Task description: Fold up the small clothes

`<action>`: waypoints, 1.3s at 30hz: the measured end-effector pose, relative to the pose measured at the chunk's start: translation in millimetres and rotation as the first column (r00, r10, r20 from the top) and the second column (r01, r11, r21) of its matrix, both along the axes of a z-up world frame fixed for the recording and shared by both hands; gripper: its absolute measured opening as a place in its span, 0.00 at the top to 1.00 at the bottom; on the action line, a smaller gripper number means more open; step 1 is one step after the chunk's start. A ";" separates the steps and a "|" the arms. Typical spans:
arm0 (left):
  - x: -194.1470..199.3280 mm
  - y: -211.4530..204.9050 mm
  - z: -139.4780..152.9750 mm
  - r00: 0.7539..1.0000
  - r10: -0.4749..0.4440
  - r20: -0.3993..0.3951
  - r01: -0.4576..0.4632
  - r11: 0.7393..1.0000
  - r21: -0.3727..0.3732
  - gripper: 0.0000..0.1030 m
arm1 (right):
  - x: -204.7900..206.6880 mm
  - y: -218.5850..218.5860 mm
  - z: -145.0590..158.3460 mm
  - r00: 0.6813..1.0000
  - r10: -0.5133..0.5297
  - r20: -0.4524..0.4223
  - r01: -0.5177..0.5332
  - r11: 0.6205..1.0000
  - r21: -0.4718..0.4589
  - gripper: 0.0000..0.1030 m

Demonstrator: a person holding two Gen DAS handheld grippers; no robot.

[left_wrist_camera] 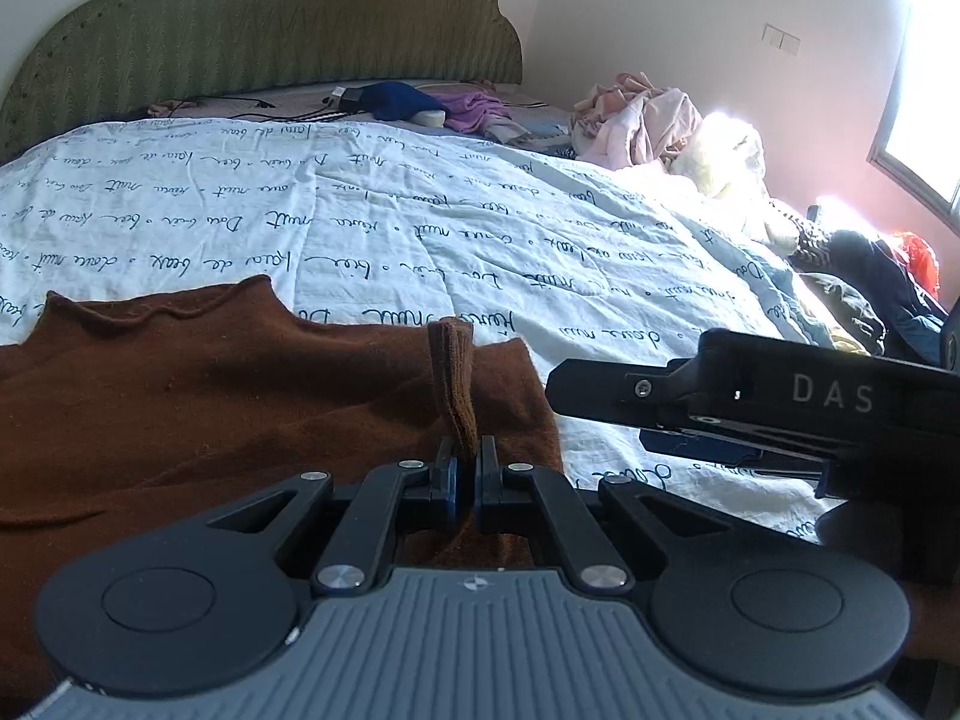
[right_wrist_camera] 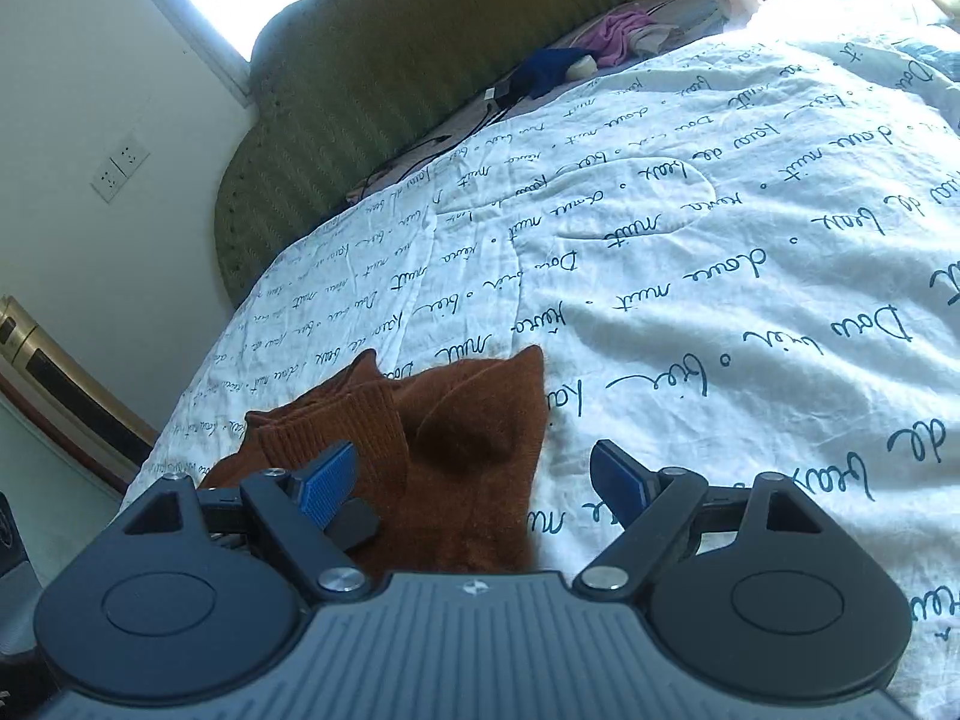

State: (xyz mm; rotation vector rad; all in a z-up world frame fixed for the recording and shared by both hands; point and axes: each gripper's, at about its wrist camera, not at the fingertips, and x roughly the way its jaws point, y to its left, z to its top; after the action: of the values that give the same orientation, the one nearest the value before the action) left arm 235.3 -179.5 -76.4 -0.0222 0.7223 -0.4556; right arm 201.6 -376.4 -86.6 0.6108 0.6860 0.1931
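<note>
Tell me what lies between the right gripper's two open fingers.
In the right wrist view, the brown garment and a strip of the printed white duvet lie between the right gripper's fingers; neither pad touches the cloth.

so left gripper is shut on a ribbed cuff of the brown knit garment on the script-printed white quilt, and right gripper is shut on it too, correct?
Not quite. The right gripper stands open, pads apart above the brown knit garment, as the right wrist view shows. The left gripper is indeed shut on the ribbed cuff, on the script-printed white quilt.
</note>
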 end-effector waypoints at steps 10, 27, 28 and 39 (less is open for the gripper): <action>12.9 -26.5 -25.7 0.998 -0.007 -0.059 0.005 0.999 -0.033 0.95 | -0.7 -4.8 1.4 1.000 -0.006 -0.016 0.006 1.000 -0.001 0.17; -21.5 209.0 39.9 0.971 0.240 0.003 -0.238 0.964 -0.116 0.20 | -6.8 0.3 5.1 0.999 0.049 0.020 -0.048 0.998 -0.031 0.17; -18.0 223.7 36.4 0.961 0.275 -0.005 -0.275 0.958 -0.079 0.21 | -6.1 2.3 4.9 0.999 0.043 0.019 -0.042 0.998 -0.049 0.17; -13.0 288.6 -12.7 0.920 0.391 0.008 -0.377 0.880 0.288 0.27 | 9.8 41.6 -1.0 0.996 0.088 -0.008 -0.086 0.959 -0.270 0.92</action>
State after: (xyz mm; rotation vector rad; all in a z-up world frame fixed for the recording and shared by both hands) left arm 222.3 109.1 -89.2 0.0929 0.8055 0.0341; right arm 211.4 -334.8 -87.6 0.3189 0.7212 0.1786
